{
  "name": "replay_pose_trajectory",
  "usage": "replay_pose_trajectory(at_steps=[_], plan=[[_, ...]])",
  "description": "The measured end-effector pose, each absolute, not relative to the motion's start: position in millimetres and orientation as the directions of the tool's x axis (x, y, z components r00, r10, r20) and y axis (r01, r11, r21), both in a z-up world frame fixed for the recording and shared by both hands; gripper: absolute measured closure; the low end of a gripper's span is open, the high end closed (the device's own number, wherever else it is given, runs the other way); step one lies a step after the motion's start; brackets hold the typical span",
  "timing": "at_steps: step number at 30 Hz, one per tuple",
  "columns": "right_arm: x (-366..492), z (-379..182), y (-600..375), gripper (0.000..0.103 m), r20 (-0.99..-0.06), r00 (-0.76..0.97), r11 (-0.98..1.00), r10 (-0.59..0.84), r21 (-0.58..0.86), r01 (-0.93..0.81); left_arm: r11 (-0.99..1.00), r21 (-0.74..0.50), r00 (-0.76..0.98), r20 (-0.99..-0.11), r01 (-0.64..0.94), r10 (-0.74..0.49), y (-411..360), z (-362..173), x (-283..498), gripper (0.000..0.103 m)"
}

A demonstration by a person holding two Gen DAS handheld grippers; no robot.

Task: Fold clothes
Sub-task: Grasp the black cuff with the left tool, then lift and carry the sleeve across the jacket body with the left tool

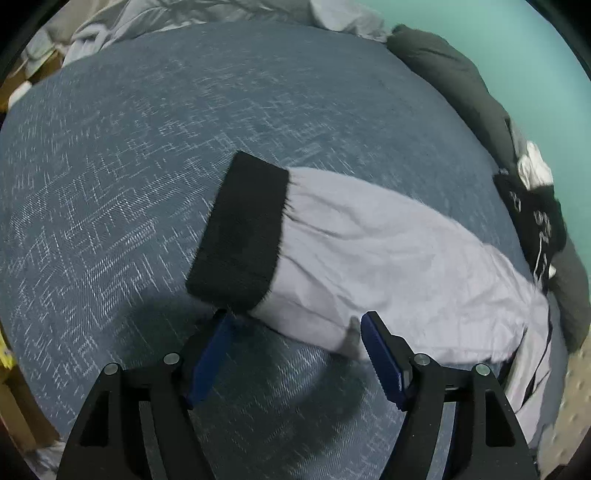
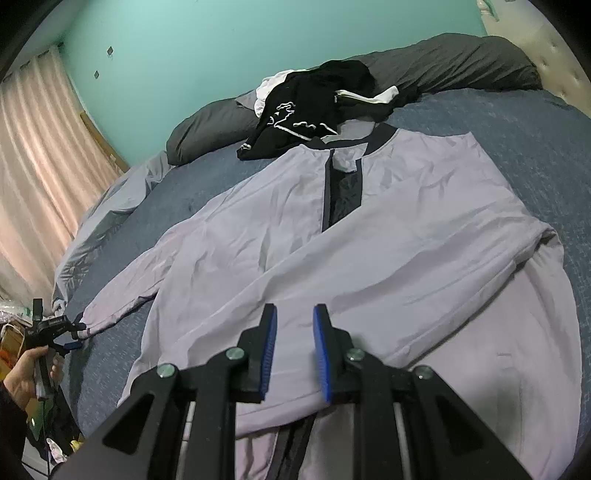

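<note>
A pale lilac jacket (image 2: 388, 236) with a black collar and a dark zip lies front up on the blue bedspread (image 2: 535, 140). A fold of its fabric runs diagonally across the front. Its left sleeve (image 1: 388, 251) stretches out flat and ends in a black cuff (image 1: 240, 229). My left gripper (image 1: 295, 332) is open just short of that cuff, with the sleeve's near edge between its blue pads. The left gripper (image 2: 74, 334), held by a hand, also shows in the right wrist view at the cuff. My right gripper (image 2: 295, 314) hovers over the jacket's lower front, narrowly open and holding nothing.
A black garment with white trim (image 2: 317, 107) is heaped beyond the collar, against dark grey pillows (image 2: 443, 62). A crumpled grey duvet (image 1: 155, 18) lies at the bed's far end. A curtain (image 2: 37, 166), a teal wall and floor clutter (image 2: 14, 339) border the bed.
</note>
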State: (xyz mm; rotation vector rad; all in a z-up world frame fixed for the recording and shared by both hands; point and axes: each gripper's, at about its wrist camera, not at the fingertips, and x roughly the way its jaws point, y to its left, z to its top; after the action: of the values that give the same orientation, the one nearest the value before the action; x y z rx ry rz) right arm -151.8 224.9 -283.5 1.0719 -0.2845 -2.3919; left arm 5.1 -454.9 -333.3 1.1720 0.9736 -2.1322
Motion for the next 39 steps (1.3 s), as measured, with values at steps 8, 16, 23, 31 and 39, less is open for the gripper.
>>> replay_pose_trajectory(at_steps=[8, 16, 23, 31, 39], plan=[[-154, -286, 226, 0.084, -0.639, -0.567, -0.855, -0.519, 0.384, 0.349, -0.567, -0.383, -0.522, -0.847, 0.73, -0.1, -474, -336, 1, 0.029], [-155, -289, 224, 0.083, -0.644, -0.561, -0.854, -0.52, 0.385, 0.349, -0.566, -0.445, -0.588, -0.804, 0.694, -0.09, -484, -330, 5, 0.058], [-155, -292, 228, 0.083, -0.644, -0.562, -0.855, -0.519, 0.398, 0.333, -0.678, -0.434, -0.649, -0.756, 0.593, -0.085, -449, -276, -12, 0.078], [-156, -294, 234, 0.083, -0.639, -0.557, -0.847, -0.53, 0.425, 0.318, -0.794, -0.397, -0.715, -0.696, 0.46, -0.066, -407, -213, -32, 0.081], [-159, -293, 265, 0.083, -0.621, -0.581, -0.844, -0.526, 0.467, 0.264, -0.879, -0.364, -0.742, -0.67, 0.308, 0.017, -326, -152, -77, 0.082]])
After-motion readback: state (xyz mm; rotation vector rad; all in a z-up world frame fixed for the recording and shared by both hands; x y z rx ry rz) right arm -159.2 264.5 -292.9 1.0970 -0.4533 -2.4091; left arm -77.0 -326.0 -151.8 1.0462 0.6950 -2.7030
